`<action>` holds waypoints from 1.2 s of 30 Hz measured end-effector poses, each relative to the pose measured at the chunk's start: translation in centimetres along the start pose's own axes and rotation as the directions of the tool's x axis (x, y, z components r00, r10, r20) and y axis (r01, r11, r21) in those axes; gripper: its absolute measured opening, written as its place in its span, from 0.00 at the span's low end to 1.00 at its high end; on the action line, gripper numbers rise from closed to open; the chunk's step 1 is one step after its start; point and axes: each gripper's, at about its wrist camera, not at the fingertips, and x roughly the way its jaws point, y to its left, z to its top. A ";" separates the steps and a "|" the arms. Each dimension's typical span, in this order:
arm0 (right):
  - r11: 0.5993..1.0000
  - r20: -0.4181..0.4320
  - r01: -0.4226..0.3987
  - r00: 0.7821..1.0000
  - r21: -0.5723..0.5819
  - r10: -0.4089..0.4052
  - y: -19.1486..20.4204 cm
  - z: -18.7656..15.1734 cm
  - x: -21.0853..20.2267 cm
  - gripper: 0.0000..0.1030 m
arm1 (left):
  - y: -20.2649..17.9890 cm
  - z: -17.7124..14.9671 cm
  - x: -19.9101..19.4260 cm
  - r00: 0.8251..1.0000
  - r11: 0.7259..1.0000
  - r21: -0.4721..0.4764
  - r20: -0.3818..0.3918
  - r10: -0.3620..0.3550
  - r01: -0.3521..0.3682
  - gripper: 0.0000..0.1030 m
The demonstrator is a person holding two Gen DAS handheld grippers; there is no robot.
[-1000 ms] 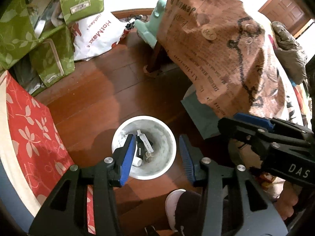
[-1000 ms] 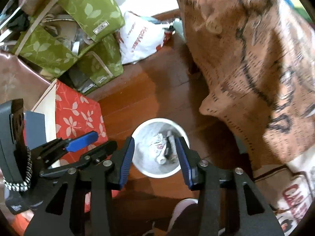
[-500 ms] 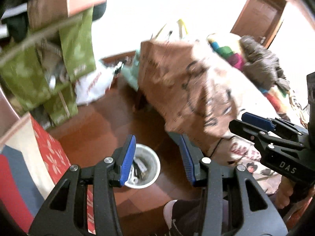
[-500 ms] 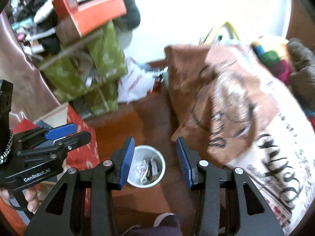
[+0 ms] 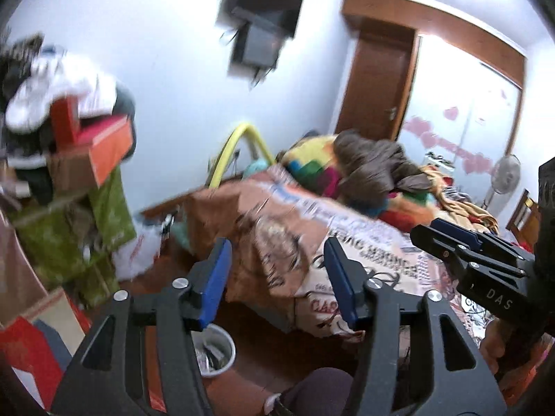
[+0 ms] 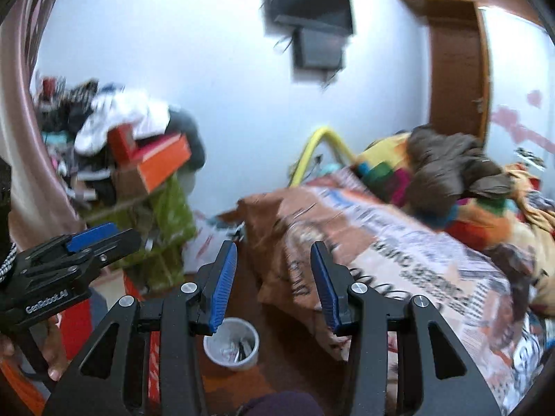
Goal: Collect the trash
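The left tool [image 5: 275, 274] is opening, nothing between its blue pads. The white bin [image 5: 216, 350] of trash stands on the floor below it, beside the bed's [image 5: 364, 242] corner. The right tool [image 6: 274, 270] (also empty) is opening above the bin.

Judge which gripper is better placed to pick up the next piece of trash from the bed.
Right, marginally. The right gripper is on the bed side; the left gripper is by the bin. Both are empty, jaws opening, and no trash is clearly visible.
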 end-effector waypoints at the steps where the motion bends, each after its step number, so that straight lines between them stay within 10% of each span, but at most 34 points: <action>1: 1.000 0.025 0.030 0.999 0.004 -0.030 -0.1 0.0 -1.2 0.49 | -0.9 0.2 -1.2 1.000 1.000 0.023 0.022 -0.004 0.003 0.57; 7: 0.983 0.145 0.176 0.972 0.060 -0.183 -0.4 0.0 -7.0 0.80 | -4.1 0.4 -6.6 0.994 0.997 0.075 0.102 -0.036 0.028 0.97; 12: 0.965 0.173 0.239 0.951 0.108 -0.255 -0.3 -0.4 -9.6 1.00 | -4.5 0.4 -8.7 0.991 0.997 0.067 0.126 -0.044 0.036 0.99; 20: 0.941 0.192 0.320 0.922 0.113 -0.337 1.3 -1.4 -11.7 1.00 | -3.9 -0.7 -10.3 0.989 0.997 0.064 0.131 -0.062 0.053 0.99; 36: 0.949 0.164 0.302 0.935 0.092 -0.314 2.4 -2.3 -11.9 1.00 | -2.3 -1.9 -11.3 0.989 0.997 0.030 0.131 -0.068 0.065 0.99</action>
